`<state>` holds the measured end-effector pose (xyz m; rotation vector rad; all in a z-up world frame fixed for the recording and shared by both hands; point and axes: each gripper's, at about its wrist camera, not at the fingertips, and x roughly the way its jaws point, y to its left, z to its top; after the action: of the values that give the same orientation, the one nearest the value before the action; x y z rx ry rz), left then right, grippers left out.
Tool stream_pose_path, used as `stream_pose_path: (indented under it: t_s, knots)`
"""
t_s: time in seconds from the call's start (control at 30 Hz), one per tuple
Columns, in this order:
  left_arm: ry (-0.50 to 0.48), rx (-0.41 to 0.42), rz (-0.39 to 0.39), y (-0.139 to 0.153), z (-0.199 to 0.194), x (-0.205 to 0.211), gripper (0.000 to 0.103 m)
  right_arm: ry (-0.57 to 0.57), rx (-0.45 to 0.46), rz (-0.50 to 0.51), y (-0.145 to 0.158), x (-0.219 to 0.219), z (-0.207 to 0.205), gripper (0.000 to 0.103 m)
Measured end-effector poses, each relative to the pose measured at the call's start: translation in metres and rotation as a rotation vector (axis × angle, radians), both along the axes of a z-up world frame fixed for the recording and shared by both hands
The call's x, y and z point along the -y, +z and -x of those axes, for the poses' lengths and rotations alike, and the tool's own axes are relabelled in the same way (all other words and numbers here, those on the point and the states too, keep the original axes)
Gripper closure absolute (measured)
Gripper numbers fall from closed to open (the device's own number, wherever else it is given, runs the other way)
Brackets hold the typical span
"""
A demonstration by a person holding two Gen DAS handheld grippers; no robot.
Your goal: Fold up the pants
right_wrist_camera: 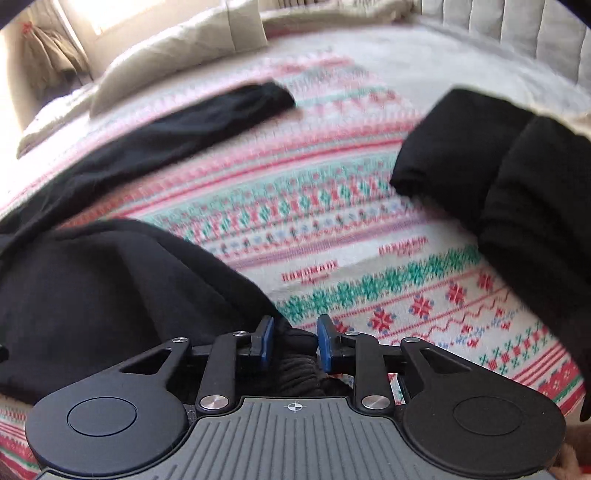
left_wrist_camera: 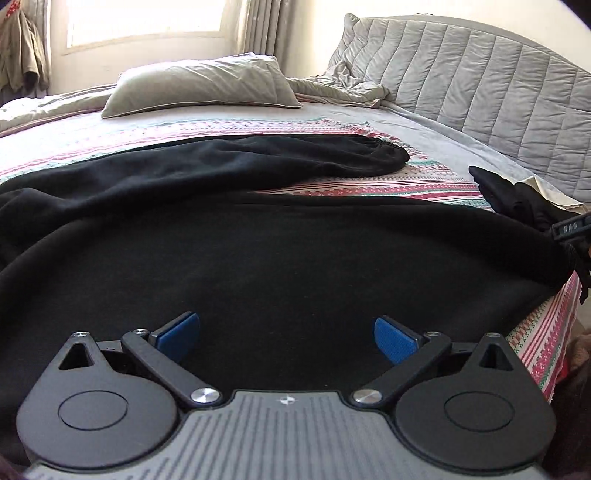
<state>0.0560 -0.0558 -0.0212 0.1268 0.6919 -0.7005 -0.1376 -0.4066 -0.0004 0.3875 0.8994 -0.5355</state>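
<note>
One pair of black pants lies spread across the near part of the bed. One leg extends away toward the headboard side and ends in an elastic cuff. The broad upper section covers the bed edge directly in front of the left claw.

Left claw: two blue pads, set wide apart, jaws fully spread. Nothing is between them. The claw hovers just above the black fabric.

Right claw: two blue pads, drawn close together, with a bunched ridge of the pants' gathered edge pinched between them. In the left wrist view the same claw shows at the right edge, at the corner of the garment.

One further stack of folded black clothing rests on the bed to the right, well apart from the extended leg. The number of pieces in the stack cannot be determined.

Surface: one patterned blanket with red, green and white bands covers the near half of the bed. Beyond it lies a plain grey sheet. One grey pillow lies at the far side, with rumpled bedding beside it. One quilted grey headboard runs along the right.

Room: one bright window with a curtain at its right, and one khaki garment hanging at the far left.
</note>
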Motion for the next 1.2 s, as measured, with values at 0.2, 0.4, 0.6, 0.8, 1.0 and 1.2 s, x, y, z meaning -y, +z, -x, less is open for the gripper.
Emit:
stream_pose_path:
  t_s: [0.2,0.4,0.6,0.8,1.0,1.2]
  knots:
    - [-0.014,-0.017,0.022,-0.008,0.000,-0.003,0.000,-0.035,0.162,0.254,0.035,-0.001,0.013,0.079]
    - [-0.059,0.022,-0.020,-0.013,0.009,0.004,0.000,-0.048,0.142,0.376,0.017,0.025,-0.019,0.078]
    - [-0.102,0.062,-0.062,-0.016,0.018,0.006,0.000,-0.132,0.069,0.409,-0.015,0.039,-0.036,0.070]
    - [-0.093,0.007,-0.021,-0.013,0.013,0.007,0.000,-0.102,0.179,0.368,0.015,0.004,-0.023,0.039]
    - [-0.062,0.004,-0.016,0.015,0.001,0.014,0.000,-0.034,0.189,0.300,0.030,-0.020,-0.054,0.026]
    - [-0.058,0.090,-0.067,0.054,-0.036,0.042,0.000,-0.108,0.286,0.106,0.034,0.007,-0.091,0.025]
